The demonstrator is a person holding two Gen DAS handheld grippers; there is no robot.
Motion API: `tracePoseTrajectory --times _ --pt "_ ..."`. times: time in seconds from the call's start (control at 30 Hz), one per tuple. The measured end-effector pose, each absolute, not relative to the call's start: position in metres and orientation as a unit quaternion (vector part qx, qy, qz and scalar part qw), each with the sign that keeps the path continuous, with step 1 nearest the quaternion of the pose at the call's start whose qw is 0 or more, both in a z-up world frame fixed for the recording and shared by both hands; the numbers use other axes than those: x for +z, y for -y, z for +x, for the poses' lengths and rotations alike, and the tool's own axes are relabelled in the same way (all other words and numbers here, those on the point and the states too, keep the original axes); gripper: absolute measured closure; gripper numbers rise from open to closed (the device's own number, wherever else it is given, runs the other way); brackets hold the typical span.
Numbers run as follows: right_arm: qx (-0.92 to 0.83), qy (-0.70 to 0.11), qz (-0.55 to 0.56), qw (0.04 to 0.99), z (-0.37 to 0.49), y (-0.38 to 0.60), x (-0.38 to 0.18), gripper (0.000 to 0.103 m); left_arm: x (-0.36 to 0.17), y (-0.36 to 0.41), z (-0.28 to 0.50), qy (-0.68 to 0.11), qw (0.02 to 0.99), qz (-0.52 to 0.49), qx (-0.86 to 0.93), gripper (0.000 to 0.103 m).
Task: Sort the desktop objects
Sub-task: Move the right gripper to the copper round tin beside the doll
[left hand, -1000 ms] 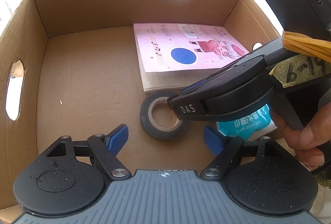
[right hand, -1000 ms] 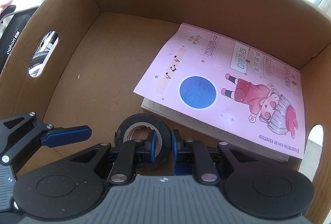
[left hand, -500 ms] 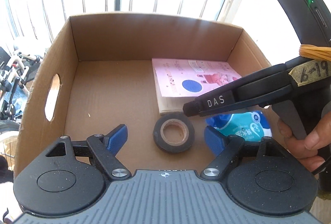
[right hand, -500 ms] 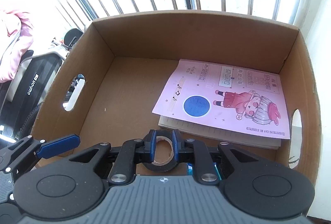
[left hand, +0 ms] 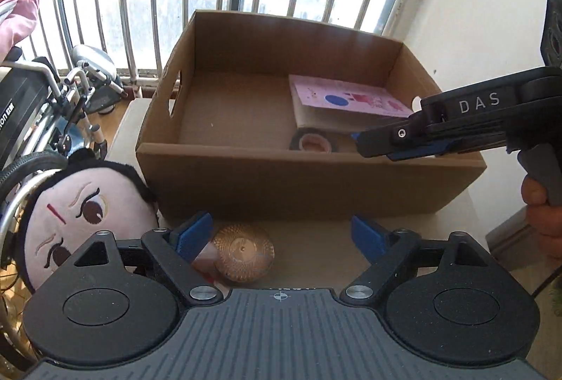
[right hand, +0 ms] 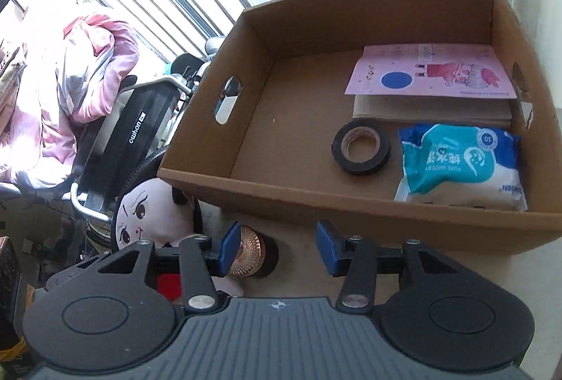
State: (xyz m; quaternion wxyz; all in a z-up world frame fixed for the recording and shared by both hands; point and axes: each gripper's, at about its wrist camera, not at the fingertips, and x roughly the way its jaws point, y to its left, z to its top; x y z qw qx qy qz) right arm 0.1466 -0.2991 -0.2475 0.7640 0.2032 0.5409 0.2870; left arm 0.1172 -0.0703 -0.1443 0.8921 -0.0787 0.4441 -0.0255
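1. The tape roll [right hand: 361, 151] lies flat in the cardboard box [right hand: 281, 194], between booklet [right hand: 430, 71] and wipes pack [right hand: 460, 165] — sorted.
2. The right gripper [right hand: 277, 248] has just been opening — nothing between its jaws.
3. The left gripper [left hand: 281, 234], also just widening and empty, hangs above the copper jar [left hand: 243, 251], likely next.

Both wrist cameras look steeply down from near the front wall of the open brown cardboard box [left hand: 309, 183], sharing its inside and the black tape roll [right hand: 361, 151].
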Motion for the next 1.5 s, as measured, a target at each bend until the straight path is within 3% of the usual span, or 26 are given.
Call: tracePoseTrajectory --times 0.33,0.7,1.5 --pt "0.298 -0.609 0.287 0.676 0.147 0.271 -0.313 0.052 -0.193 0.079 0.128 -0.538 0.842 -0.031 -0.033 0.016" --pt "0.323 -0.614 0.330 0.640 0.169 0.259 -0.350 0.051 -0.202 0.086 0.139 -0.544 0.838 0.001 -0.036 0.012" --pt "0.346 -0.612 0.329 0.631 0.176 0.274 -0.358 0.051 -0.193 0.096 0.137 -0.532 0.845 0.018 -0.047 0.011"
